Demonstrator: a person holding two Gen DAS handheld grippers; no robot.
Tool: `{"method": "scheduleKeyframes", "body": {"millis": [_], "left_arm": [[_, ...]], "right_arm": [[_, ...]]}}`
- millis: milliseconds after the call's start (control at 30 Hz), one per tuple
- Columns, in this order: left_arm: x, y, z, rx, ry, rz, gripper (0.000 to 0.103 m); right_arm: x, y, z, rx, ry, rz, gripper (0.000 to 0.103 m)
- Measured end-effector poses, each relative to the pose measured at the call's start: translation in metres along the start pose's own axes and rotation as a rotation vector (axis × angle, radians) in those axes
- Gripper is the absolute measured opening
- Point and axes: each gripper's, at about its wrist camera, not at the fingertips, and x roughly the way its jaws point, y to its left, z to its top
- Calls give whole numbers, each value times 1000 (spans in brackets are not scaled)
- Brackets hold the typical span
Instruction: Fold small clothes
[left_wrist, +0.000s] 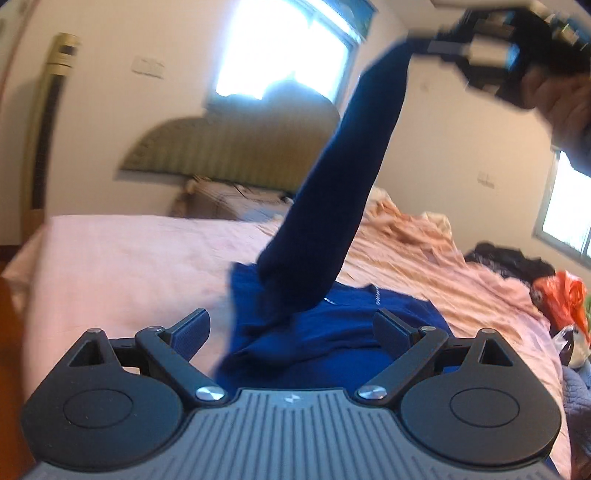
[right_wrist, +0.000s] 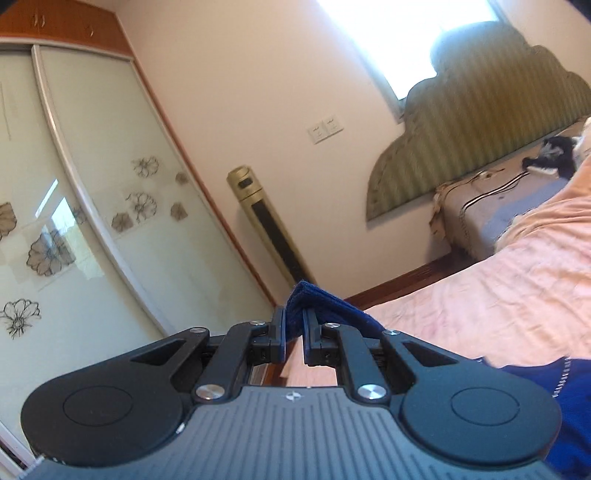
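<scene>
The left gripper (left_wrist: 291, 328) hangs spread wide over the blue garment (left_wrist: 332, 332) on the pink bedsheet (left_wrist: 129, 266), fingers apart from it; beyond, the right gripper (right_wrist: 293, 334) pinches its sleeve (left_wrist: 332, 206), lifted high

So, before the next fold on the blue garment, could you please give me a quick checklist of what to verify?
1. Right gripper shut on the sleeve: ok, blue fabric pinched between its fingers.
2. Sleeve lifted off the body of the blue garment: ok, it hangs stretched upward.
3. Left gripper free: ok, open and holding nothing, over the garment.
4. Garment lying flat on the pink sheet: not ok, it looks bunched near the sleeve.
5. Landing spot for the sleeve: cannot tell, the far side of the garment is hidden.
</scene>
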Motion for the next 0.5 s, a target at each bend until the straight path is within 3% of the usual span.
{"method": "scheduleKeyframes", "body": {"millis": [67,200,367,433,500], "left_arm": [[33,-15,4,16,29,-21,96],[88,-46,1,143,81,-3,96],[139,-61,-6,301,128,101,96],[154,-60,-10,310,175,122,96],[159,-52,-13,259,231,92,96]], "right_arm": [[-13,-10,5,6,-14,-5,13],[-41,-30,13,14,-58,-9,13],[-82,-64,6,57,-117,-1,13],[-101,-85,-9,84,-136,-18,13],[-116,-112,-31,124,-141,-68,13]]}}
